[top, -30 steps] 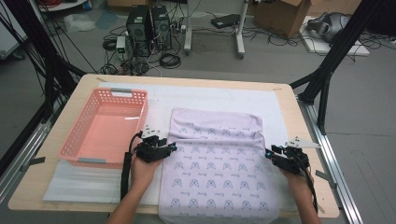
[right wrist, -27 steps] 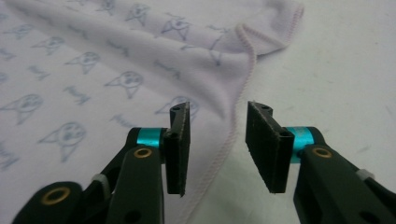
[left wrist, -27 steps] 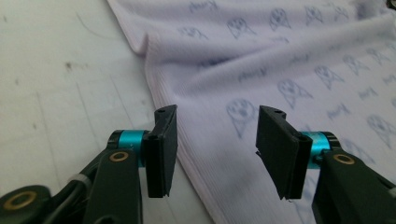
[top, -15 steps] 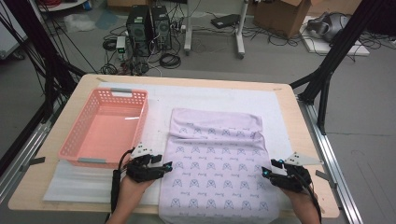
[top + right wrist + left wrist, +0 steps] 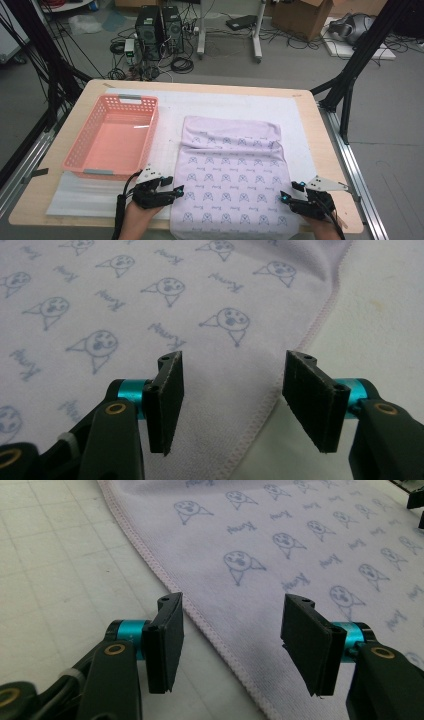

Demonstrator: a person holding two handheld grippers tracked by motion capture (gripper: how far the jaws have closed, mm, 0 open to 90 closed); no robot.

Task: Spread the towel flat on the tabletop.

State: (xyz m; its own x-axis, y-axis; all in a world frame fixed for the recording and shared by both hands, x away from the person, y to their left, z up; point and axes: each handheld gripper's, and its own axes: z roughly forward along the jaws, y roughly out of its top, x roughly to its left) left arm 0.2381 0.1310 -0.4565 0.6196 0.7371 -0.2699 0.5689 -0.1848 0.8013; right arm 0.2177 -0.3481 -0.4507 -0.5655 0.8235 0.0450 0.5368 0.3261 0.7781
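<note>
A lilac towel (image 5: 232, 170) printed with small blue faces lies flat on the white mat, its far end folded over. My left gripper (image 5: 176, 192) sits at the towel's left hem near the front. In the left gripper view the towel (image 5: 300, 545) passes under my left gripper (image 5: 232, 640), whose jaws straddle the hem without pressing it. My right gripper (image 5: 283, 197) is at the right hem. Its own view shows the towel (image 5: 125, 305) and my right gripper (image 5: 232, 400) spread over the stitched edge. Both pairs of jaws have just been opening.
A pink plastic basket (image 5: 100, 172) stands on the left of the mat (image 5: 235, 105), just beyond my left hand. The wooden table's right edge (image 5: 322, 140) runs close to my right gripper. Computers, cables and a box sit on the floor behind.
Both hands have drawn back along the towel's sides toward the table's near edge. Both sets of jaws stand wider than before.
</note>
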